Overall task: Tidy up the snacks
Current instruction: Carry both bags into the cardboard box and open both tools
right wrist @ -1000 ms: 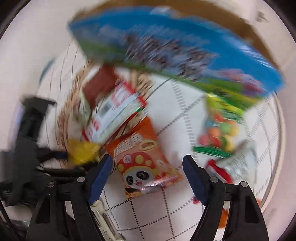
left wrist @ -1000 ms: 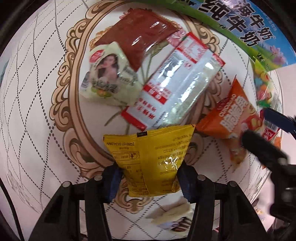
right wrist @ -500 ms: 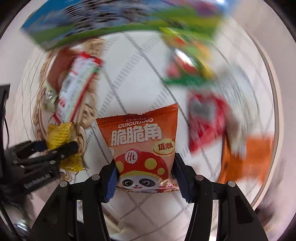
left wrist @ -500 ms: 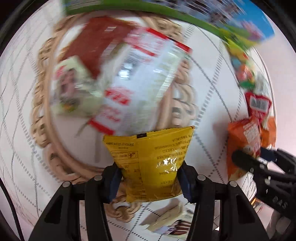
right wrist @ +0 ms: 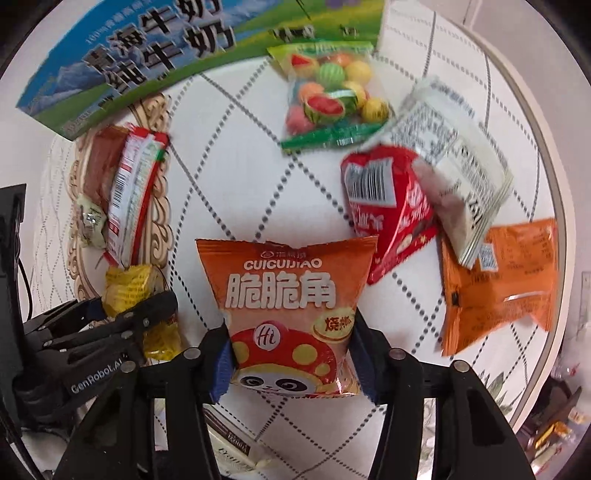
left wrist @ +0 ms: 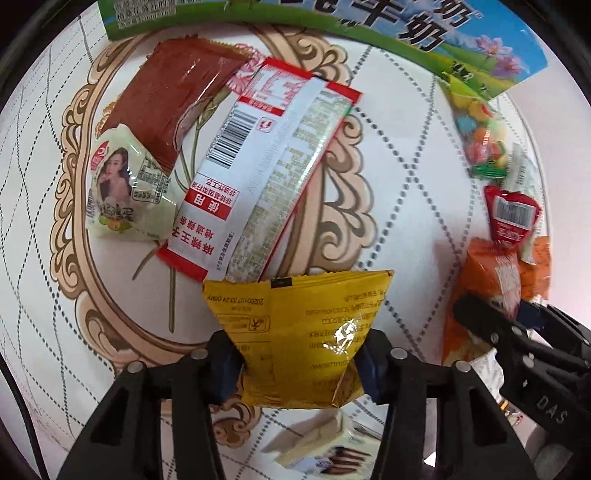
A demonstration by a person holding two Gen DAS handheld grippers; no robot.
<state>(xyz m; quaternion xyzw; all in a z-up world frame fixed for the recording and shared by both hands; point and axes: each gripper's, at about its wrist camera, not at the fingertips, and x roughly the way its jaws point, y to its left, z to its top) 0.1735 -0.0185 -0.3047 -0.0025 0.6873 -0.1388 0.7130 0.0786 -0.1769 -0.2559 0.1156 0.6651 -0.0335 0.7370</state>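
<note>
Left wrist: left gripper (left wrist: 297, 363) clenched on yellow bag (left wrist: 299, 336), fingers (left wrist: 221, 365) pinching its lower sides. Bag held above table (left wrist: 399, 206), top seal pointing away from camera, long axis along the fingers, back print up. Side pinch likely chosen to carry it flat without crushing. Ahead on table: white-red pack (left wrist: 266, 177) lying diagonal, long axis lower-left to upper-right, partly over brown pack (left wrist: 177, 96); pale green pack (left wrist: 125, 192) just beside. Milk box (left wrist: 424, 33) at far edge. Right gripper visible at right edge with orange bag.

Right wrist: right gripper (right wrist: 291, 363) clenched on orange bag (right wrist: 291, 314), fingers (right wrist: 221, 363) at its lower sides. Bag off the table, front face up, top seal away from camera, long axis along the fingers. Beyond: candy bag (right wrist: 327, 96), red pack (right wrist: 388, 210), white pack (right wrist: 450, 147) overlapping it, flat orange pack (right wrist: 506, 277). Both bags probably in transit to a sorted group; destination not shown.
</note>
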